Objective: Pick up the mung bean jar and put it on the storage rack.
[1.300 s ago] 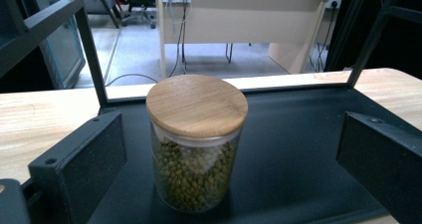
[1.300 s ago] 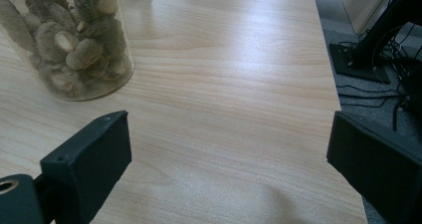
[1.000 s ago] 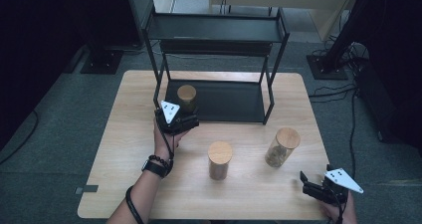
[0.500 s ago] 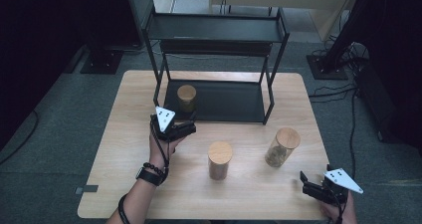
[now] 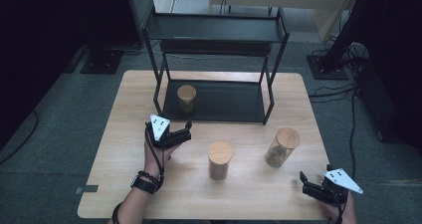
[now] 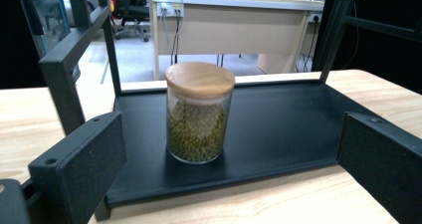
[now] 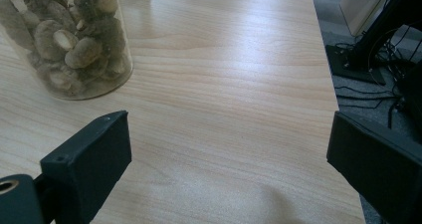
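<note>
Jar of green beans (image 6: 200, 113) stood on the rack's bottom shelf (image 6: 278, 129), left gripper (image 5: 175, 136) spread and clear of it; two jars remained on the counter (image 5: 124, 114), right gripper (image 5: 313, 186) spread, idle.

The person's left forearm comes up from the bottom edge, a dark watch and a beaded band at the wrist, the hand wrapped round the black left gripper (image 5: 171, 136) with its grey three-cornered plate on top. Its jaws stand wide apart, empty. Low at the right corner, the right hand holds the black right gripper (image 5: 304, 180), jaws likewise spread and empty
</note>
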`<state>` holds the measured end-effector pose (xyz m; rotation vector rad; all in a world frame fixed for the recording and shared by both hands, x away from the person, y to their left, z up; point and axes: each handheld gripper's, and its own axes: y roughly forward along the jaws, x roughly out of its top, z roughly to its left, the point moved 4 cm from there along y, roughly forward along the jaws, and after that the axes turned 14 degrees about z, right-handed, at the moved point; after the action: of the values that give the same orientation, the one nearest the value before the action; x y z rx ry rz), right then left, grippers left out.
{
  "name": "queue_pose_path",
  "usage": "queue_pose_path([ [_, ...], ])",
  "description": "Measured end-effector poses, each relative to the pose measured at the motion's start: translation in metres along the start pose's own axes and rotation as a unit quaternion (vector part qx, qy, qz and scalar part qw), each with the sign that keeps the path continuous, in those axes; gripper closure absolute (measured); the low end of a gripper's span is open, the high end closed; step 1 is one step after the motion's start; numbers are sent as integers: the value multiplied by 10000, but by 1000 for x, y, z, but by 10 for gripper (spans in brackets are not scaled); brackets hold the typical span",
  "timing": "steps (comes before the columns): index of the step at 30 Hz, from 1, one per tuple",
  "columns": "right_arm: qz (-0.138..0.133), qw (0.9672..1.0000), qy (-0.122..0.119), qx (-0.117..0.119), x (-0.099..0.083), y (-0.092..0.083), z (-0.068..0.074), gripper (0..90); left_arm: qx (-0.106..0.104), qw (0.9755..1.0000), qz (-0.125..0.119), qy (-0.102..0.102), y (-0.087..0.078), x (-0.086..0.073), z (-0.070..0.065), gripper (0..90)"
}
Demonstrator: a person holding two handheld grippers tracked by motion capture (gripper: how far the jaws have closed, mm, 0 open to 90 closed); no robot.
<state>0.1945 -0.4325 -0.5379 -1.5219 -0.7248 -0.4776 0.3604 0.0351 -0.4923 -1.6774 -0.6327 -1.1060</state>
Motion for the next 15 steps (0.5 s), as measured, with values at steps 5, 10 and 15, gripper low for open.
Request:
queue_pose_path([
  [5,-1,10000,0,-3,0,0,0,34,11,10000,21,-14,-4,-7,3,0],
  [10,1,10000,-1,-7,0,0,0,34,17,10000,25,-41,-9,-13,6,0],
  [15,2,10000,2,-10,0,0,0,34,46,10000,45,9,-12,-18,9,0],
])
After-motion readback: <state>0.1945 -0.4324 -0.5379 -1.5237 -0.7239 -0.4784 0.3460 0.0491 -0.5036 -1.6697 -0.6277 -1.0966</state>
